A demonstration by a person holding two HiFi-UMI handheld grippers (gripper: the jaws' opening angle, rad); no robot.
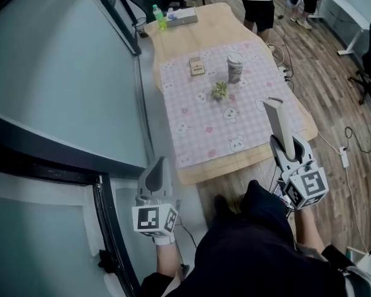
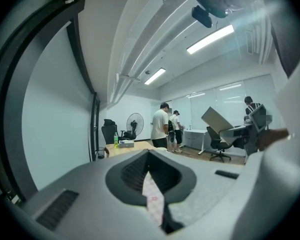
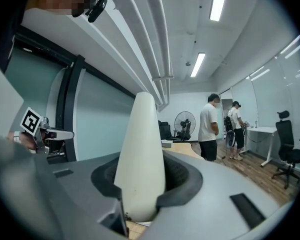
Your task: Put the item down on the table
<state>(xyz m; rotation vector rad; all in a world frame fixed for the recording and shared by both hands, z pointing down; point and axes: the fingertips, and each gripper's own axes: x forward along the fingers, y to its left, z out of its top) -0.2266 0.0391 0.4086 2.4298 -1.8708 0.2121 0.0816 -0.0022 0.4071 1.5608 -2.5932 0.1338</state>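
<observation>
**Two grippers held up, the right one gripping**

In the head view the left gripper sits low at about 7 o'clock and points toward 12. Its fingers are drawn together with only a sliver between them and nothing held. The right gripper sits near 4 o'clock, tilted toward 11, its fingers clamped on a white tapered item that stands up past them. The left forearm and right forearm run back toward 6.

Held upright by its wider lower end between the closed jaws of the right gripper, smooth cream-white tapered item with rounded tip uppermost, leaning slightly left, seen over the near right corner of the wooden table with its pink checked cloth.
</observation>
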